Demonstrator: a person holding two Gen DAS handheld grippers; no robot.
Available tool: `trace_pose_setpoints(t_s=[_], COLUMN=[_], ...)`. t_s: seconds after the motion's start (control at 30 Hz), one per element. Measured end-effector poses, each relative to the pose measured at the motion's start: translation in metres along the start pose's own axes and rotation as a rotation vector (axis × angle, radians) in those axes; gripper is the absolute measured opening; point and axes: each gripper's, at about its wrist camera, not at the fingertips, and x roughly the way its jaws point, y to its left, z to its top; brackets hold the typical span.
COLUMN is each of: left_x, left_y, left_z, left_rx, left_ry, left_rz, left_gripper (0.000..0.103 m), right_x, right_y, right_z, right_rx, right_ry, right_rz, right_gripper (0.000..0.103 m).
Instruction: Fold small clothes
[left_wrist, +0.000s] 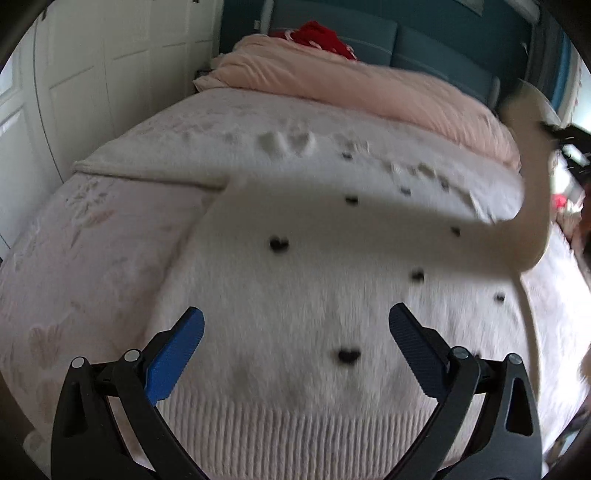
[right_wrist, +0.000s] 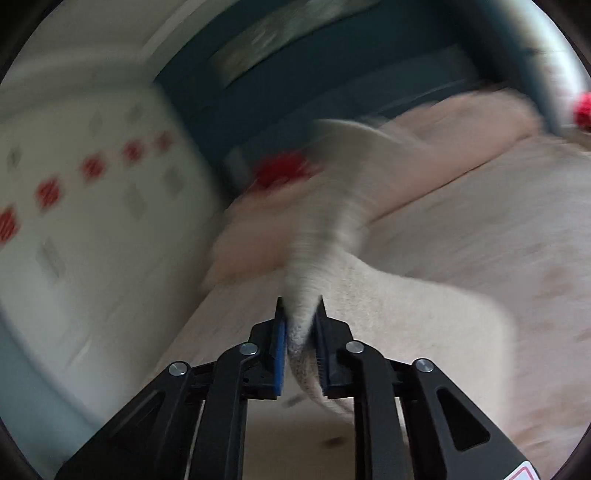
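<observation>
The white sweater (left_wrist: 295, 295) lies spread on the bed (left_wrist: 92, 258), no fold finished. The right tool (right_wrist: 301, 314) is clamped on its sleeve (right_wrist: 332, 206), lifted clear. The left tool (left_wrist: 295, 325) hangs wide, empty, above the body.

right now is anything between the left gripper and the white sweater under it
Nothing visible. The left gripper hangs open over the white sweater spread on the bed, with only bare knit between its fingers. The raised sleeve, pinched in the right gripper, arcs off to the right side, clear of the left one.
</observation>
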Motion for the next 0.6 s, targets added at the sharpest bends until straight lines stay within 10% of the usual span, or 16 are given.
trace_pose_setpoints(t_s=[0.17, 0.27, 0.6], left_x=[0.016, 0.046, 0.21], left_y=[0.012, 0.012, -0.017], left_z=[0.038, 0.065, 0.128], left_rx=[-0.083, -0.13, -0.424], left_ry=[-0.007, 0.024, 0.181], left_rz=[-0.098, -0.175, -0.27], left_gripper=[0.098, 0.098, 0.095], right_x=[0.057, 0.02, -0.036], right_y=[0.009, -0.034, -0.153], right_z=[-0.065, -0.091, -0.149], right_rx=[0.014, 0.169, 0.538], right_ry=[0.176, 0.141, 0.093], right_rz=[-0.042, -0.105, -0.208], right_gripper=[0.036, 0.055, 0.057])
